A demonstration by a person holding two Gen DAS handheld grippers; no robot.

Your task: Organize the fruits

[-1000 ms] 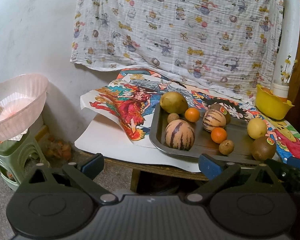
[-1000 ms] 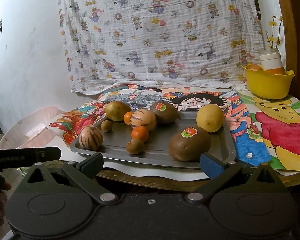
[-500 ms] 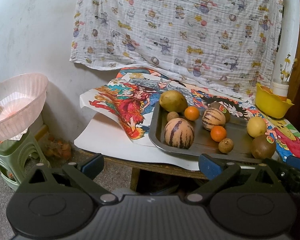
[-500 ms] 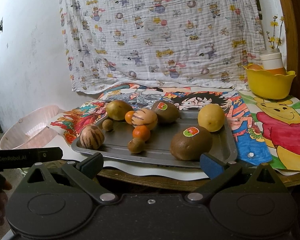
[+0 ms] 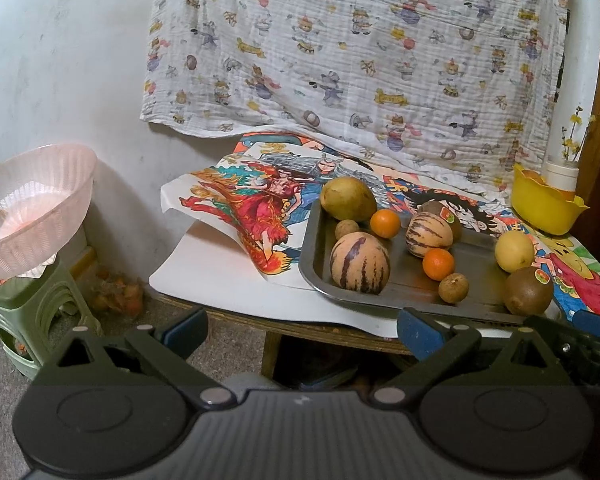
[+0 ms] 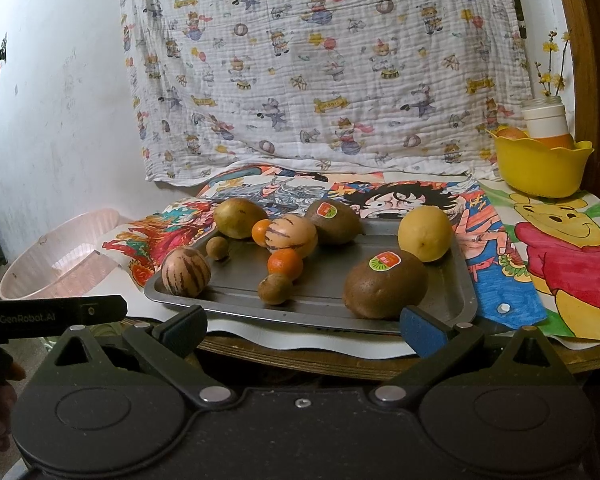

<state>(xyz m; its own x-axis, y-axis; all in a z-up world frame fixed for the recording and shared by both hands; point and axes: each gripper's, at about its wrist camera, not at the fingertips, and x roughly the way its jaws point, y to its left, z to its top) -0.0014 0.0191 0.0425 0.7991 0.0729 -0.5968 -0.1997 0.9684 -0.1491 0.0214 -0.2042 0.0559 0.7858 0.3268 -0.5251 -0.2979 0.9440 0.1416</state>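
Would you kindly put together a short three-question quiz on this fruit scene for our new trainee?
1. True or false: the left gripper and the right gripper are both open and hold nothing.
2. How many small orange citrus fruits lie on the metal tray?
3. Multiple choice: the sticker-bearing brown fruit nearest the right gripper sits A) in the yellow bowl, B) on the tray's near right corner, C) in the pink basket.

Key
1. True: both pairs of fingers are spread with nothing between them.
2. Two.
3. B.
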